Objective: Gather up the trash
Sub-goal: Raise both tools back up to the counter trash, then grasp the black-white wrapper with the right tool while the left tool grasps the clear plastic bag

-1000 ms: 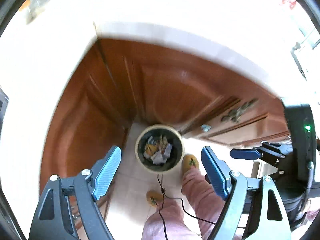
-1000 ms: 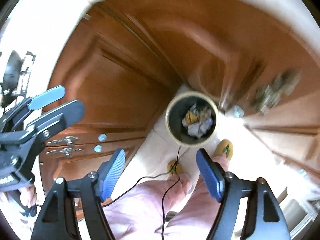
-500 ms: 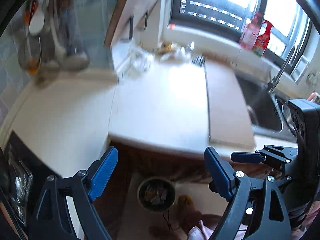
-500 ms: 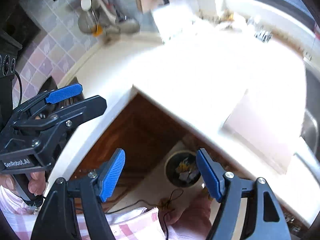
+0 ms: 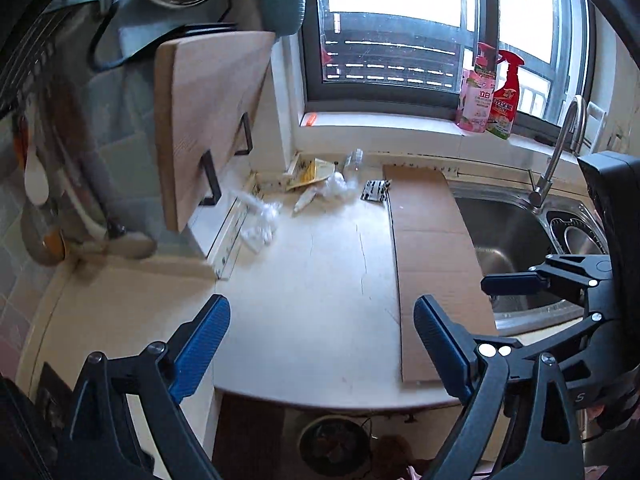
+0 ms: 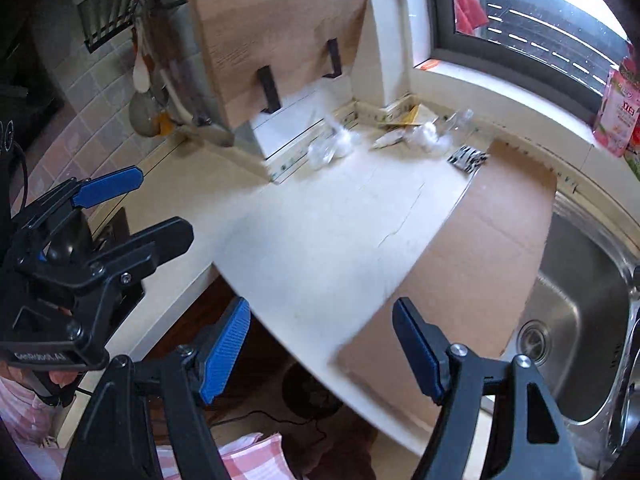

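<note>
While both tools hang above the front edge of the counter (image 5: pixel 312 280), neither holds anything. The left tool (image 5: pixel 322 344) has just been opening its jaws and they stand wide, with only bare counter showing between the blue pads (image 5: pixel 200 348). The right tool (image 6: pixel 320 348) is spread wide too, empty, above the counter's edge and a cardboard sheet (image 6: pixel 480 256); in the left view it shows at the right edge, over the sink (image 5: pixel 512 240).

Trash lies at the far back of the counter, well apart from both tools. A crumpled clear plastic wrap (image 5: pixel 260 224) sits just beside the foot of a wooden board (image 5: pixel 208 120) that stands upright in black brackets. Further right, near the corner under the window (image 5: pixel 392 24), lie a yellow packet (image 5: pixel 312 174), a white wad (image 5: pixel 338 188) and what looks like a clear bottle (image 5: pixel 354 160), close together. A small black-and-white packet (image 5: pixel 374 191) rests at the cardboard's back left corner, touching or just beside its edge.

Two spray bottles (image 5: pixel 488 92) stand on the sill, and a tap (image 5: pixel 560 148) curves over the sink. Below the counter's edge a round bin (image 5: pixel 334 446) sits on the floor, dark and blurred, its contents hard to make out. A pink checked sleeve (image 6: pixel 248 458) shows at the bottom of the right view.
</note>
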Available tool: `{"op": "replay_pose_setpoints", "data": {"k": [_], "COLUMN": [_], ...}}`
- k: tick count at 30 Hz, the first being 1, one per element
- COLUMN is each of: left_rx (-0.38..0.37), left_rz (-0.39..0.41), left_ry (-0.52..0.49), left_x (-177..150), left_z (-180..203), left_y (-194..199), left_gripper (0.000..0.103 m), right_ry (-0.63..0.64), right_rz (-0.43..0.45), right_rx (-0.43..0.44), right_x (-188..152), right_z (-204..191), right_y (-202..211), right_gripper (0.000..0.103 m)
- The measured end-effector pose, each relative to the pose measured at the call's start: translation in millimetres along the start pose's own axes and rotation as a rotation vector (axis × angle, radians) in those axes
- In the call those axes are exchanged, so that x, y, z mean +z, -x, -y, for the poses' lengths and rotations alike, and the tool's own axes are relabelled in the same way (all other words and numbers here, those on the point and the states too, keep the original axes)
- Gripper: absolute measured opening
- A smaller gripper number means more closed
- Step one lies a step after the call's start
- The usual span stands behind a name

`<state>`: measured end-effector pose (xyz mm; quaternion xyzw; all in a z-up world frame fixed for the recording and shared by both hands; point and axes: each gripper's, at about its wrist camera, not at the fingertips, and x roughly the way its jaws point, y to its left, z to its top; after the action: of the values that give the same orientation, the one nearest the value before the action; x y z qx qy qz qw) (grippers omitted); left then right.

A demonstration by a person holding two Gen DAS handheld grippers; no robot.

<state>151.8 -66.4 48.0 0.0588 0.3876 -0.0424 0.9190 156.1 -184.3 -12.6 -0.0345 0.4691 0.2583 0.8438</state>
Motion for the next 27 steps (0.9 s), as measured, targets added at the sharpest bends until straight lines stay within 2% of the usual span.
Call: {"op": "replay_pose_setpoints", "data": {"k": [9, 14, 20, 25, 27], "left_rx": [0.024, 0.033, 0.000, -0.063, -0.075], "left_rz": [-0.043, -0.064, -0.118, -0.182, -0.207], "left_ry": [0.039, 0.011, 0.014, 0.040, 0.059], "left_x": [62.8, 91.5, 119.3, 138.9, 144.9], "left_z": [5.6, 15.1, 22.6, 30.7, 32.6], "left_y": [-66.3, -117.9, -187.5, -252.1, -276.6], "left_gripper": [0.092, 0.092, 0.092, 0.092, 0.088], "right_ry": [0.002, -0.052, -0.090, -0.162, -0.203], "right_rz": [0.002, -0.003, 0.010, -0.009, -0.019], "right_rx": [-0.028, -0.023, -0.042, -0.048, -0.041], "right_x": [55.6, 91.6, 125.8, 144.8, 151.7], "right_z": [72.1, 121.7, 168.8, 210.4, 228.9], "right_y": [-21.1, -43.2, -74.0, -112.2, -129.0], "right_gripper": [0.074, 0.074, 0.074, 0.074, 0.074]}}
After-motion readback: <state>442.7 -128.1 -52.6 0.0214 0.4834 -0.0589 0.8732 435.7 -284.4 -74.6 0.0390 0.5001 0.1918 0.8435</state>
